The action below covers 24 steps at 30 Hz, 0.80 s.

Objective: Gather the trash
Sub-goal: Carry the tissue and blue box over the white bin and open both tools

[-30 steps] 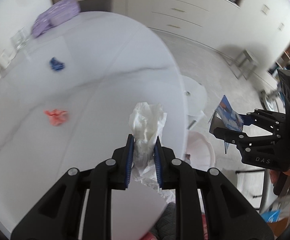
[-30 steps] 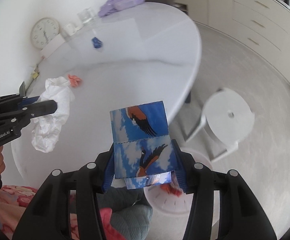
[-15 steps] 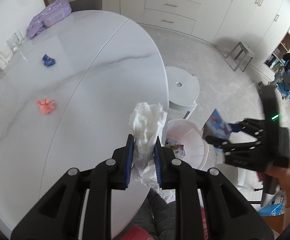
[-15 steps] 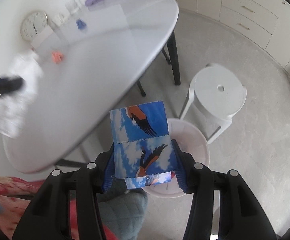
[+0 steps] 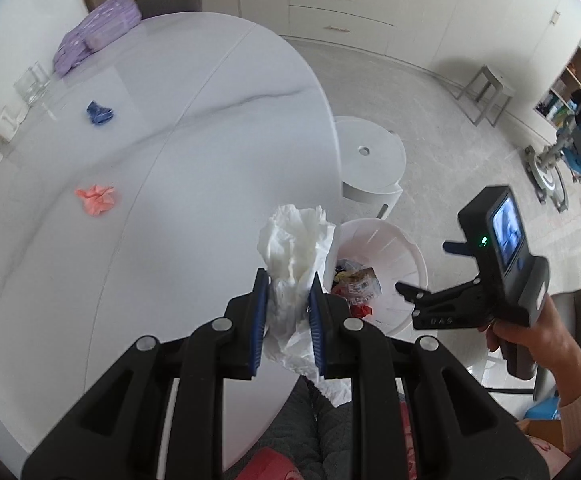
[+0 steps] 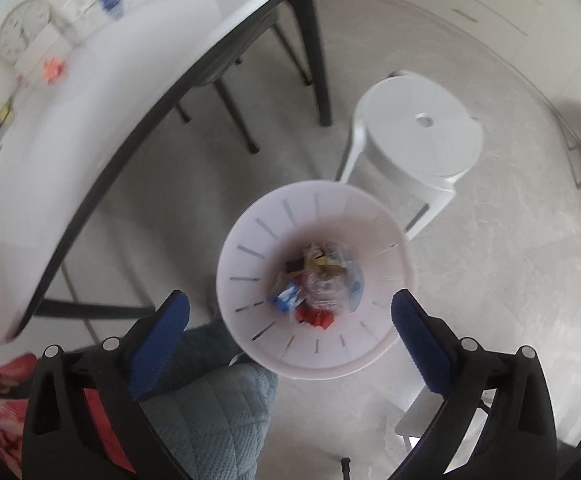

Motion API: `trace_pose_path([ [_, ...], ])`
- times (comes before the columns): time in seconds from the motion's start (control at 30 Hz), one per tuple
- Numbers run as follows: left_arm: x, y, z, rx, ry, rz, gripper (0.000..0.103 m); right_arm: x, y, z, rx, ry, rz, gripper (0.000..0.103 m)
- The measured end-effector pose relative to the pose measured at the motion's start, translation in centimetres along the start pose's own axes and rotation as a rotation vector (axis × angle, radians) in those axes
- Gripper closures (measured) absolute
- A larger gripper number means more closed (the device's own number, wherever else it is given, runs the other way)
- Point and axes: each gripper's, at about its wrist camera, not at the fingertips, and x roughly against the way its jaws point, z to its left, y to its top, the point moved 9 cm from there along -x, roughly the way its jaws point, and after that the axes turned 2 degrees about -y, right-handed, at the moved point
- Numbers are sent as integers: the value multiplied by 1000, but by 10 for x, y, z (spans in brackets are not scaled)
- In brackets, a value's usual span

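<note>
While the left gripper pinches a crumpled white tissue wad, long axis running up the frame, the round white slotted waste bin sits just right of it, lower centre. Over that bin, the right gripper has just spread wide and is empty; the left looks due next.

Glossy marble-look table; crumpled white tissue; smooth plastic bin.
</note>
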Motion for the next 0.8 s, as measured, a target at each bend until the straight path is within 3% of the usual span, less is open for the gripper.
trace_pose_path([
  [0.27,-19,8,-62,-174,-79,24,84,66,8,-55,-164,-85,-128,3],
  [0.43,-57,0,-116,-303,-174,75,84,114,-6,-100,-405,-16,-229,3],
  [0.67,-121,-10,-155,-382,-214,151,84,137,-41,-133,-495,-90,-226,3],
  [0.7,-131,-11,-158,-393,-211,161,82,137,-45,-135,-500,-94,-222,3],
  [0.77,-146,-14,-164,-391,-216,178,66,136,-57,-140,-518,-110,-205,3],
  [0.8,-155,-14,-166,-384,-222,186,47,134,-62,-141,-524,-115,-198,3],
])
